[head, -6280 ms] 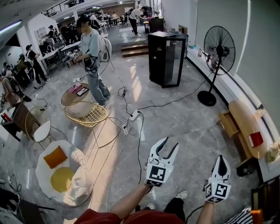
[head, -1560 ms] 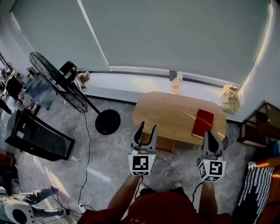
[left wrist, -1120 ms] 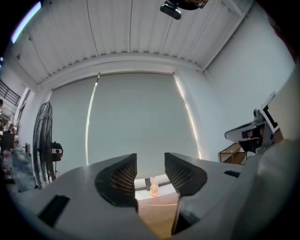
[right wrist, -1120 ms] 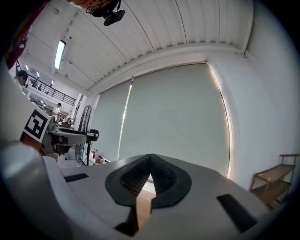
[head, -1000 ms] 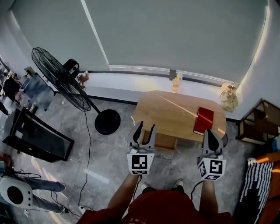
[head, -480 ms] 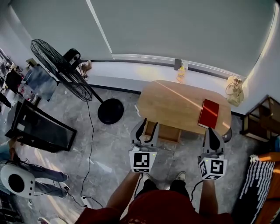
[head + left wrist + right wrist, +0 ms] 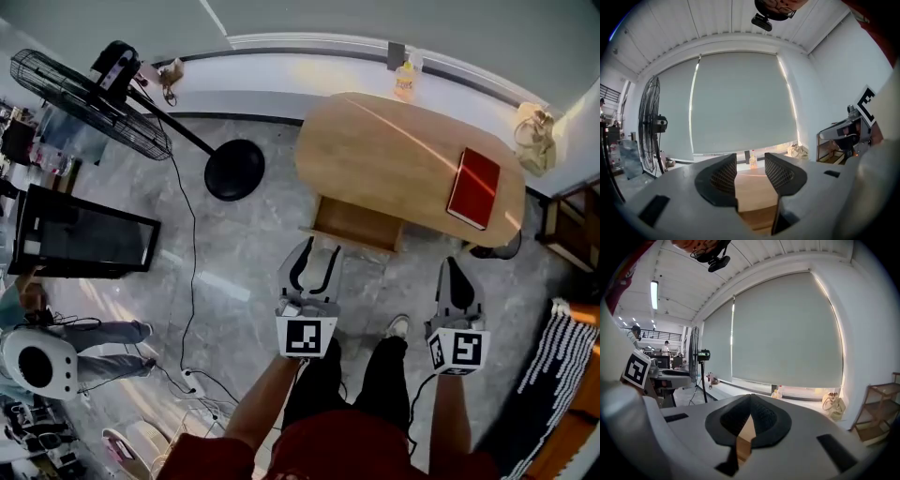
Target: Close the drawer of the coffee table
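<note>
Two things could spoil this, as I see it. The left tongs [image 7: 315,253], standing apart with nothing between them, hang just off the counter's [image 7: 394,141] near side. They face the left end of the drawer [image 7: 354,225], which juts open from under that near edge. A shove landed on that end alone could skew the drawer and jam it, or one open prong could ride over its front board and catch. Further right, a hard push could slide the whole counter towards the window wall and rock the bottle [image 7: 405,80] at its far edge. The right tongs [image 7: 456,270], pressed together and empty, wait off the counter's near right corner, clear of the drawer, so they steady nothing. The red book [image 7: 474,186] lies on the counter's right end. Against half a second ago, the counter looms larger and higher in the head view and the blind has gone from sight. The left tongs, which then overlapped the drawer's end, now show floor between. The drawer stays out, and neither pair has changed its set.
</note>
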